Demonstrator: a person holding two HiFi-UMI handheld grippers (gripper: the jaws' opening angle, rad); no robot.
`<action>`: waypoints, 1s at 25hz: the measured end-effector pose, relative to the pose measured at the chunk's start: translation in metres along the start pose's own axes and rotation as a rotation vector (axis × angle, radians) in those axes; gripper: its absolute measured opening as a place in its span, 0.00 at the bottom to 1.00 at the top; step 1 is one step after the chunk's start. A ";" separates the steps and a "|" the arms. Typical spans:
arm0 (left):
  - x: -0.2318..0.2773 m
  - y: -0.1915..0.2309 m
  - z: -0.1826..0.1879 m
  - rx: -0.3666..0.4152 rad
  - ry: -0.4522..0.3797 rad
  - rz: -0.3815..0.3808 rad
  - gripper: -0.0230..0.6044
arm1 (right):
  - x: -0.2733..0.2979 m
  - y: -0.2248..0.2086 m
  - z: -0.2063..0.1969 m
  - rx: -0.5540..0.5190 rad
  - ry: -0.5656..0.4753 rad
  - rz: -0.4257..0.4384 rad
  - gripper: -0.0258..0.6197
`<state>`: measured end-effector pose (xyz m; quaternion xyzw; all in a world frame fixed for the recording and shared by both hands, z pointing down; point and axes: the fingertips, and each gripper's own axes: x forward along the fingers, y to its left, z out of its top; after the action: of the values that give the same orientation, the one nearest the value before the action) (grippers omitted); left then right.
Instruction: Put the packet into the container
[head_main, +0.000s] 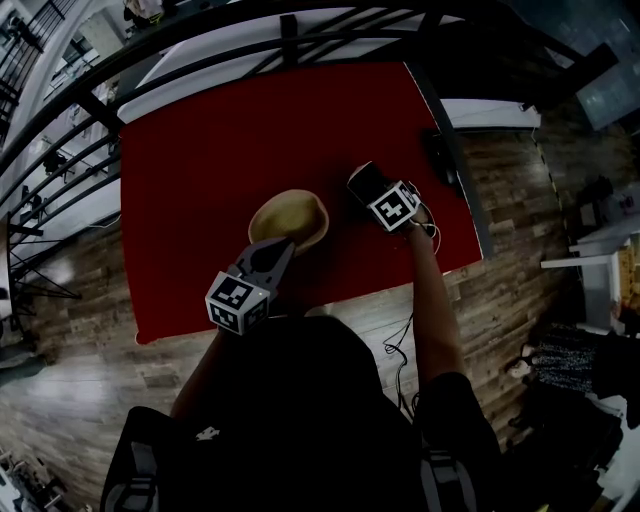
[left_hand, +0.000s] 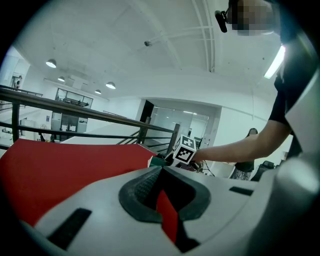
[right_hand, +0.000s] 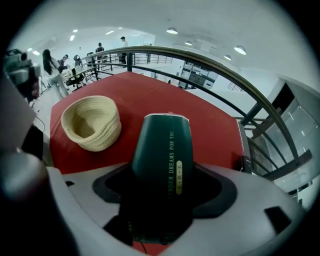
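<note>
A dark green packet (right_hand: 162, 165) with pale lettering sits between the jaws of my right gripper (right_hand: 165, 150), which is shut on it. In the head view that gripper (head_main: 364, 186) holds the packet (head_main: 362, 178) just right of the woven tan basket (head_main: 290, 218), above the red table. The basket (right_hand: 92, 122) is empty and lies to the left of the packet. My left gripper (head_main: 278, 250) hovers at the basket's near rim, its jaws shut on nothing (left_hand: 161, 170) and tilted upward. From the left gripper view, the right gripper's marker cube (left_hand: 185, 149) shows ahead.
The red table (head_main: 200, 200) is ringed by a black railing (head_main: 290, 25) at its far side. A black object (head_main: 438, 150) lies at the table's right edge. A cable (head_main: 400, 350) hangs below the right arm. Wooden floor surrounds the table.
</note>
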<state>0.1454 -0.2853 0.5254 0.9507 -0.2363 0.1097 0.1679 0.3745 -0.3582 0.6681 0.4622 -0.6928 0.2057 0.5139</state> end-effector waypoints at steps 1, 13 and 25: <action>-0.001 0.000 0.000 0.000 -0.001 0.001 0.05 | -0.002 0.004 0.004 -0.022 -0.010 0.009 0.63; -0.012 0.002 -0.005 -0.009 -0.004 0.033 0.05 | -0.036 0.055 0.064 -0.339 -0.126 0.118 0.63; -0.038 0.018 -0.008 -0.029 -0.018 0.107 0.05 | -0.047 0.139 0.120 -0.745 -0.212 0.257 0.63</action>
<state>0.1031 -0.2822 0.5266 0.9352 -0.2899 0.1064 0.1735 0.1950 -0.3616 0.6057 0.1727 -0.8211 -0.0454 0.5421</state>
